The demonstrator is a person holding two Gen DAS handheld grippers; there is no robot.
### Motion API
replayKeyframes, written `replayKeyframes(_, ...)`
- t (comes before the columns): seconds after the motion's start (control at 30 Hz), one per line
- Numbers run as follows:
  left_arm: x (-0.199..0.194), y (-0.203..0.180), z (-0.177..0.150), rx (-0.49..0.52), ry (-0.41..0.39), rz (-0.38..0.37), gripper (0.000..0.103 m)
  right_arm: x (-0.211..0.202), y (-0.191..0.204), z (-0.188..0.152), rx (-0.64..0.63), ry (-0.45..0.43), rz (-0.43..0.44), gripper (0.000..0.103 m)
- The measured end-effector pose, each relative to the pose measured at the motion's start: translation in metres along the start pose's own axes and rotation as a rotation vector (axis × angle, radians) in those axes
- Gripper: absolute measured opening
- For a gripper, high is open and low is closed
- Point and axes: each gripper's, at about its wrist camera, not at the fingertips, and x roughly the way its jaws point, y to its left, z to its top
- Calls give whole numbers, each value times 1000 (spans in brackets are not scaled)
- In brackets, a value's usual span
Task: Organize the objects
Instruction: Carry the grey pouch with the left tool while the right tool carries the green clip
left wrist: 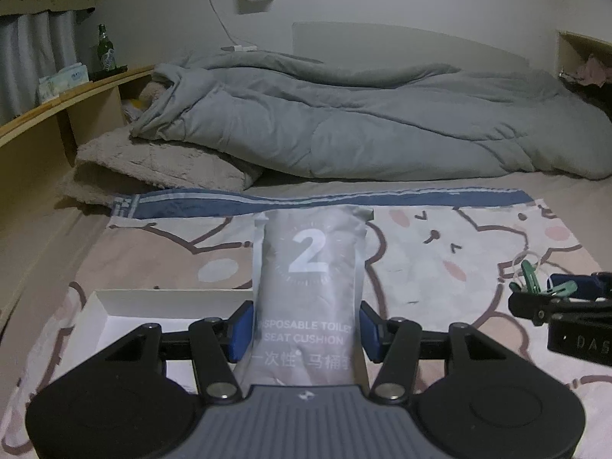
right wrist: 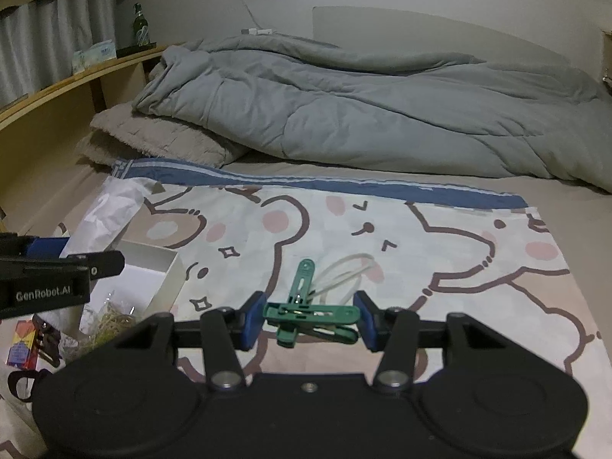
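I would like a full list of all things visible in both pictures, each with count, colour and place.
toilet seat cushion packet: one, grey, held upright in the left hand-held gripper
clothes pegs: two, green, crossed, in the right hand-held gripper
cord loop: one, white, on the sheet behind the pegs
box: one, white, open, on the sheet at the left
cartoon sheet: one, pink and beige, over the bed
duvet: one, grey, crumpled at the back
bottle: one, green, on the wooden shelf
tissue pack: one, pale, on the shelf
left hand-held gripper: black, blue pads
right hand-held gripper: black, blue pads
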Motion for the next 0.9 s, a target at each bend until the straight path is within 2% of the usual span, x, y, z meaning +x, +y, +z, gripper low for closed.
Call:
replayKeyframes(0.4,3,72,-2,-18,-22,53,56,25,36,8,43,10,55,51)
replayKeyframes(0.73,15,137,-13,-26,-15,123,56,51,89,15,23,21,132,51)
replayKeyframes(0.9,27,156,-20,23,0,154,57,65,117,18,6,28,175,51)
